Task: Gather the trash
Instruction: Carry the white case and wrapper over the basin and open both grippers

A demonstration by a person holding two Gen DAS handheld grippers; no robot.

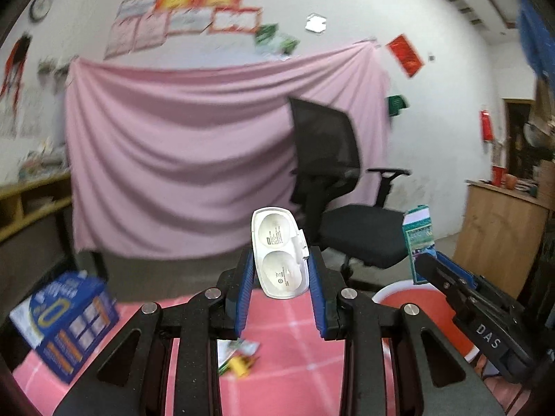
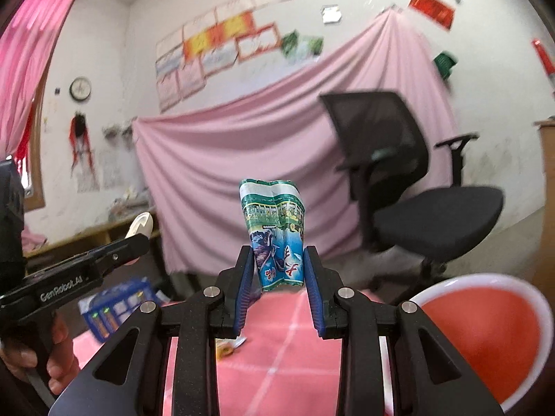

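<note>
My left gripper (image 1: pixel 280 272) is shut on a white plastic blister tray (image 1: pixel 279 251) with two round cups, held upright above the pink checked tablecloth (image 1: pixel 295 339). My right gripper (image 2: pixel 279 270) is shut on a green and blue printed snack wrapper (image 2: pixel 275 235), also held upright above the cloth. A red bowl with a white rim (image 2: pixel 485 332) sits at the right; it also shows in the left wrist view (image 1: pixel 421 303). The right gripper with the wrapper (image 1: pixel 419 239) shows in the left wrist view, over the bowl. Small scraps of wrapper (image 1: pixel 239 355) lie on the cloth.
A blue and white box (image 1: pixel 66 315) stands at the table's left edge. A black office chair (image 1: pixel 343 187) stands behind the table before a pink draped sheet (image 1: pixel 180 159). A wooden cabinet (image 1: pixel 499 228) is at the right. The left gripper (image 2: pixel 79 270) shows at the left of the right wrist view.
</note>
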